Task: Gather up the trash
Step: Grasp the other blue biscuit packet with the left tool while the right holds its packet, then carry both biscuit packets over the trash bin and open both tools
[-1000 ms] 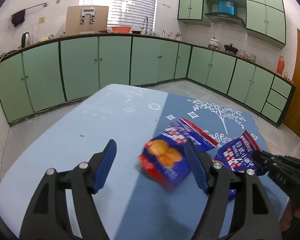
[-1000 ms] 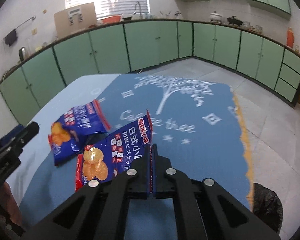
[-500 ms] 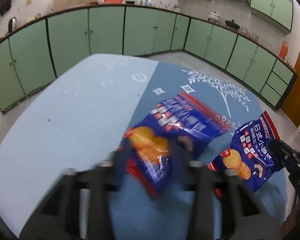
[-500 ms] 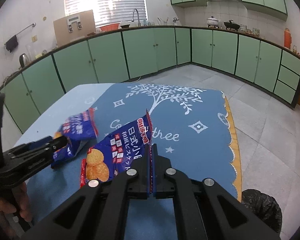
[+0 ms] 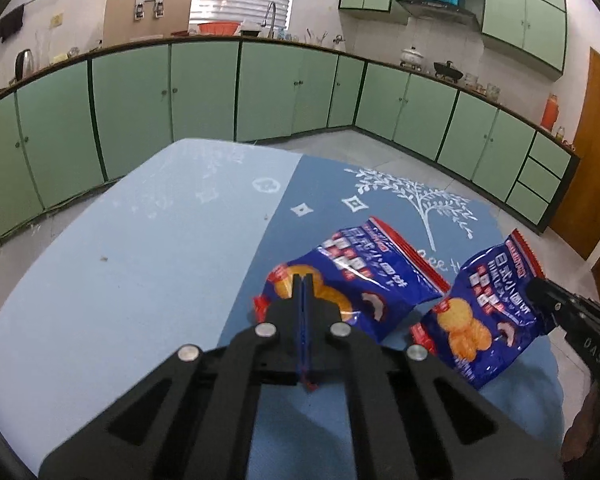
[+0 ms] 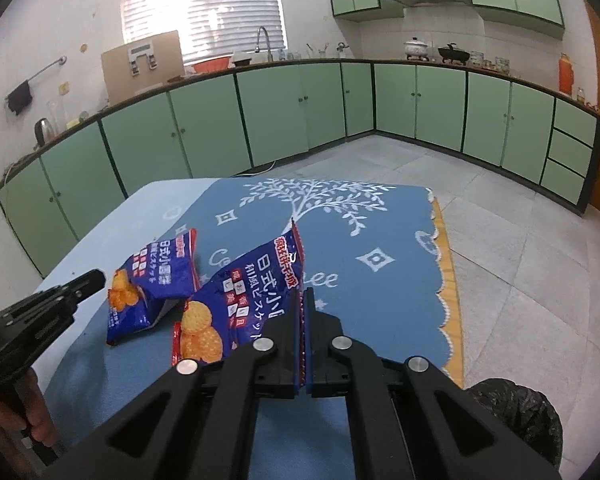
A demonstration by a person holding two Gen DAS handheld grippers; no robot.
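Observation:
Two blue biscuit packets with red edges lie side by side on the blue tablecloth (image 5: 148, 264). My left gripper (image 5: 302, 280) is shut on the near edge of the left packet (image 5: 364, 276), whose red seam sticks out behind the pads. My right gripper (image 6: 302, 296) is shut on the near corner of the right packet (image 6: 252, 292), which is tilted up off the cloth. In the left wrist view the right packet (image 5: 488, 308) hangs from the right gripper (image 5: 534, 286). The right wrist view shows the left packet (image 6: 156, 280) beside the left gripper (image 6: 98, 278).
A black trash bag (image 6: 516, 412) sits on the floor off the table's near right corner. The cloth's scalloped yellow edge (image 6: 448, 280) marks the table's right side. Green cabinets (image 5: 204, 88) line the walls across tiled floor. A person's hand (image 6: 24, 420) holds the left gripper.
My left gripper went from wide open around the left packet to shut on its near edge. The right gripper stayed shut on its packet and shifted a little.

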